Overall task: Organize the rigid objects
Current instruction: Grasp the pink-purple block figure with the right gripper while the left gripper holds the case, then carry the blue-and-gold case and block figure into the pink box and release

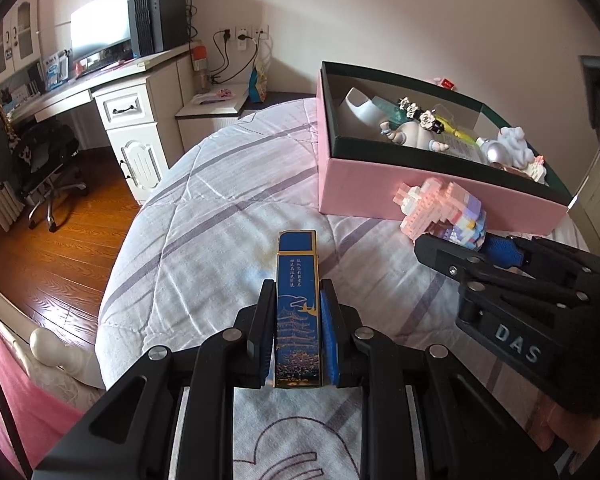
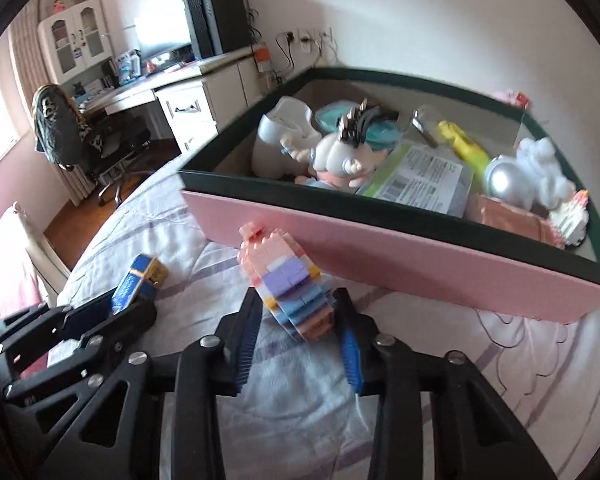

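Left gripper (image 1: 296,316): its two fingers are closed narrow on a blue and gold rectangular case (image 1: 297,312), which is gripped by its long sides and stands out forward beyond the fingertips, above the quilt (image 1: 204,240).
Right gripper (image 2: 300,312): its pads are drawn in against the sides of a pastel brick model (image 2: 290,284); contact is seen on both sides, though the edges are slightly blurred.
Brick model, position: it is held just in front of the near pink wall of the box (image 2: 420,264), outside it.
Case, position: it is held left of the box and well apart from it; nothing of it lies inside.
Count, held things: two, one per gripper.
Count, grippers: two; each is also seen from the other's camera.
Box contents, counted as far as can be made out: one white rounded holder (image 2: 276,144), one chubby figurine with dark hair (image 2: 340,156), one printed clear packet (image 2: 420,178), one yellow item (image 2: 460,144), one silver ball (image 2: 504,178) with a white fluffy figure (image 2: 540,168) just beside it, one small white and pink brick piece (image 2: 572,216) in the right corner.
Hidden: the box floor is mostly covered; a teal thing behind the figurine is largely screened and cannot be identified.
Cut off: the box's far right corner is lost at the fisheye edge in the left wrist view.
Hard to make out: the writing on the case and on the packet label is too small to be read.
Background: one desk (image 1: 112,80) with a monitor and one office chair (image 1: 40,152) are seen, small and distorted.
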